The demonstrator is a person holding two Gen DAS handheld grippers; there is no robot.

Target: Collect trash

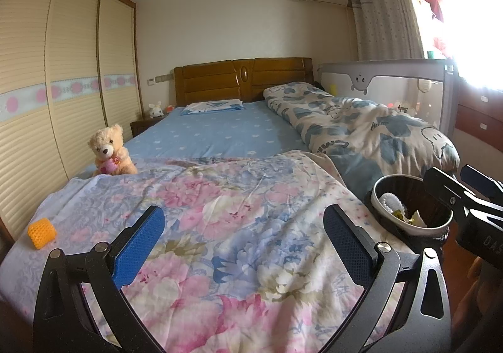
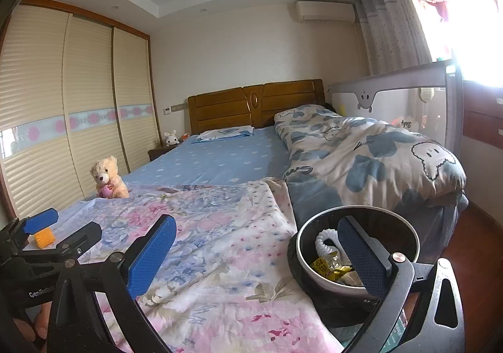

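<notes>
— What did we record of the room, largest item first?

— We noted a bed (image 1: 220, 133) with a blue sheet and a wooden headboard (image 1: 243, 79). A floral quilt (image 1: 220, 221) covered its near end, and a rolled cloud-print duvet (image 1: 361, 123) lay along the window side. A wardrobe (image 1: 63, 76) with slatted doors stood along the opposite side.

— And the bin?

— We found a round bin (image 2: 405, 227) just beside the near corner of the bed, below the quilt's edge. It held a white foam net (image 2: 325, 241) and yellow wrappers (image 2: 330, 268).

— The claws?

— The left claw (image 1: 243, 246) was over the quilt, its blue fingers spread wide with nothing between them. The right claw (image 2: 261, 261) was likewise spread and empty; one finger stood over the quilt, the other over the bin's mouth.

— Smaller items?

— A teddy bear (image 1: 110, 151) sat near the wardrobe-side edge of the bed. One piece of trash, an orange foam net (image 1: 41, 233), lay on the quilt near that same edge, apart from both claws.
</notes>
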